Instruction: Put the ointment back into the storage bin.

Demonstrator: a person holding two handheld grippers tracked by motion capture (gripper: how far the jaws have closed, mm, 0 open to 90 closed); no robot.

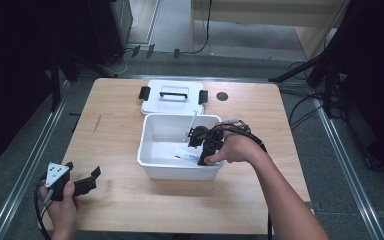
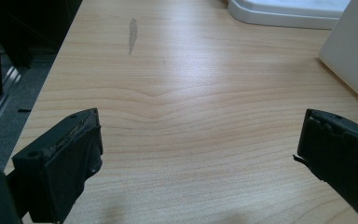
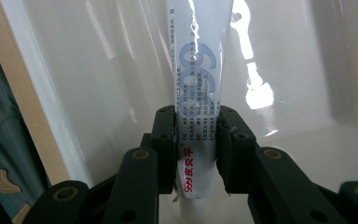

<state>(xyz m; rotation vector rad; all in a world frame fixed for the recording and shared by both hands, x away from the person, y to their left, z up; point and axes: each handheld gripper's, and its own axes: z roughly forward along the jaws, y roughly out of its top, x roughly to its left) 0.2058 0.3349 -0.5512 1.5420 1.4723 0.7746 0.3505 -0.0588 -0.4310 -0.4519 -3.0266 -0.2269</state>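
A white plastic box (image 1: 152,131) stands in the middle of the wooden table (image 1: 115,125). Inside it lies a white tube of ointment (image 1: 185,155) with blue and red print. My right gripper (image 1: 202,150) reaches down into the box from its right side and is shut on that tube (image 3: 198,112), the jaws pressing its lower part near the cap. My left gripper (image 1: 87,180) rests low over the table's front left corner, open, with bare wood between its fingers (image 2: 70,158).
The box's white lid (image 1: 172,97), with a black handle and black clips, lies flat behind the box. A dark round hole (image 1: 222,96) sits in the tabletop to the lid's right. Metal rails and cables run along the floor on both sides.
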